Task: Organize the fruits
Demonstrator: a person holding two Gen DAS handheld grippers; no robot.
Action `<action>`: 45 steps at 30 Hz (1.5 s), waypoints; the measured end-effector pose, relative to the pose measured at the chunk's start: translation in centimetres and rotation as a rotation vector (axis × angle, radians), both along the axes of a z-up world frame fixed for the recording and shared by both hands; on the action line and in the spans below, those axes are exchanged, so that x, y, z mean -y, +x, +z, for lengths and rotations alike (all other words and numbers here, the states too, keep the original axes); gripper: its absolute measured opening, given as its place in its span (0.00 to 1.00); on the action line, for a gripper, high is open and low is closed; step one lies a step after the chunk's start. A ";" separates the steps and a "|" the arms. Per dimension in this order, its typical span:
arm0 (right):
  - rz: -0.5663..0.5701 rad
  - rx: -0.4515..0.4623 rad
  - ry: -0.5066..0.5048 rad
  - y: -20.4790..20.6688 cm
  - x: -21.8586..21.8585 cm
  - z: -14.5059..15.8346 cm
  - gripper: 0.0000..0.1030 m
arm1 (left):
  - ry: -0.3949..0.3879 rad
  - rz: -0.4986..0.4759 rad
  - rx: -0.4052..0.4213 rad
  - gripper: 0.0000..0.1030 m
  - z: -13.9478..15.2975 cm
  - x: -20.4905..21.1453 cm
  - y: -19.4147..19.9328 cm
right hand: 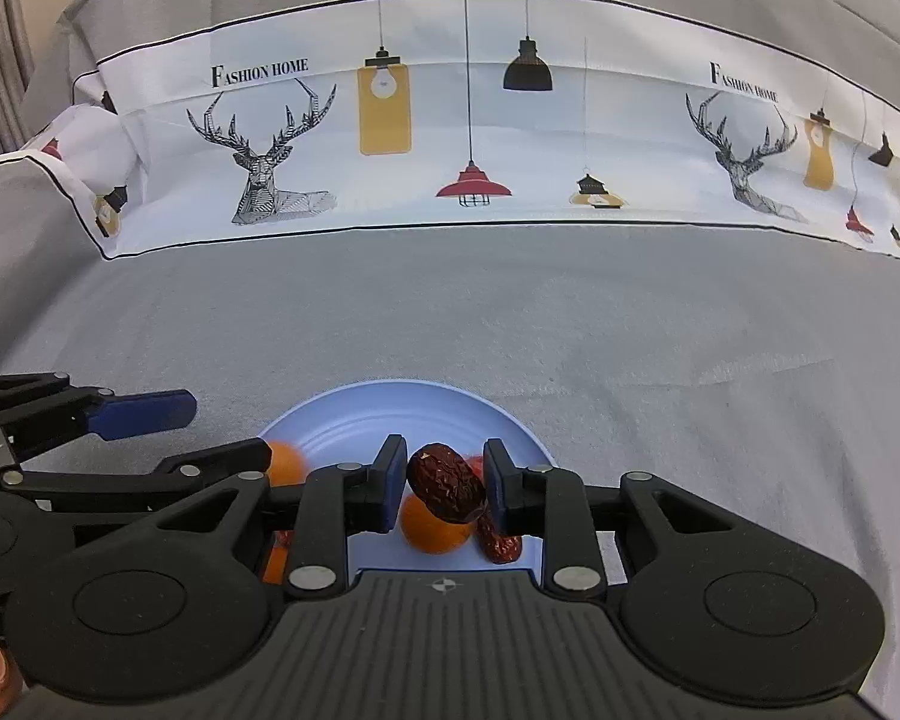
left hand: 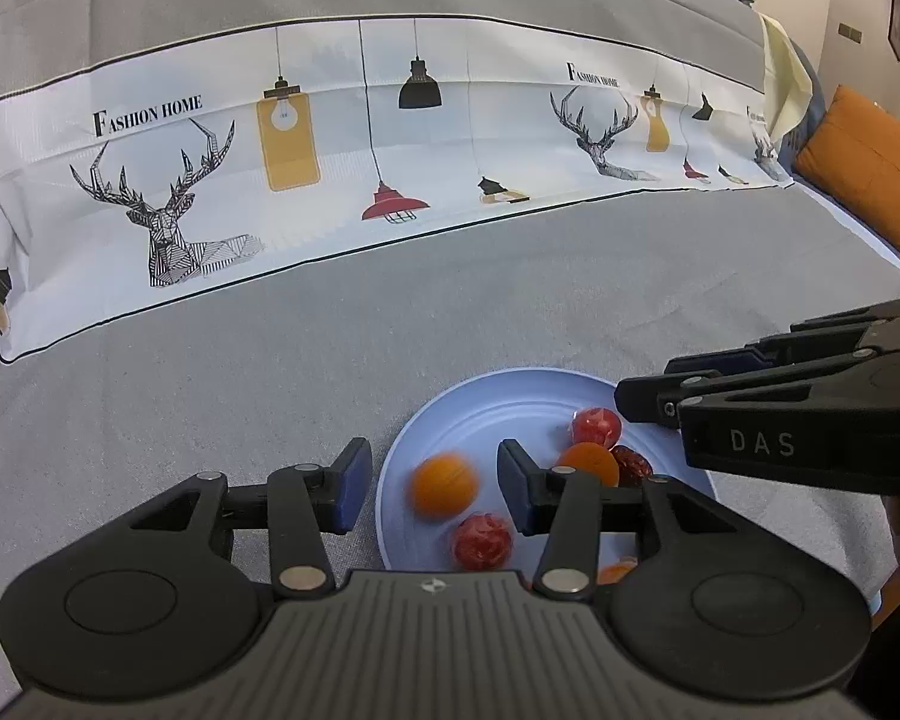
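The right claw [right hand: 444, 492] grasps a wrinkled dark-red date [right hand: 447, 489] just above the pale-blue round plate [left hand: 402, 456]; held skewed, it may slip out. The left claw [left hand: 432, 486] hangs released above the plate's left rim, where a blurred small orange fruit [left hand: 444, 485] may roll off.

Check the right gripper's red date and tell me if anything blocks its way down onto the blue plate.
The red date sits between the jaws of the right gripper, over the blue plate. Directly beneath it lie an orange fruit and a second date, so it would land on them. The left gripper is off to the side, not in the path.
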State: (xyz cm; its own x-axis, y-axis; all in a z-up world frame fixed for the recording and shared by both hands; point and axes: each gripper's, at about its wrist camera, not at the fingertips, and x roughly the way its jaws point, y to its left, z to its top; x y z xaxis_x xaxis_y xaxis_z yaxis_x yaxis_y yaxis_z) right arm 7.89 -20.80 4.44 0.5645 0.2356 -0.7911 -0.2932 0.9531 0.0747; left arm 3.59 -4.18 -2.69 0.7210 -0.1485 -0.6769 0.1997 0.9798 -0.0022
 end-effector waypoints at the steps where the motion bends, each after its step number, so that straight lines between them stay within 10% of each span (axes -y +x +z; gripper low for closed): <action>1: -0.002 0.001 0.001 0.0 0.1 0.0 0.32 | -0.001 0.003 0.001 0.50 0.0 0.0 0.0; 12: -0.210 0.072 0.074 0.0 4.3 1.1 0.61 | -0.066 0.142 -0.003 0.54 1.4 -3.5 -0.3; 21: -0.244 0.120 0.113 -2.3 6.1 3.0 0.97 | -0.003 0.133 0.044 0.87 3.6 -3.3 -4.1; 45: -0.160 0.075 -0.032 -7.8 3.5 3.5 0.99 | -0.042 0.279 -0.169 1.00 1.1 -2.1 -7.1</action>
State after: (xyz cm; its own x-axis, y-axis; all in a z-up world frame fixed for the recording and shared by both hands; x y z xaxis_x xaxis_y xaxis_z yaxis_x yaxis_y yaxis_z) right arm 0.10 -24.28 7.90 0.6501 0.1129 -0.7514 -0.1409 0.9897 0.0268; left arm -3.55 -2.09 -1.57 0.6159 0.0086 -0.7878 -0.0826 0.9951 -0.0537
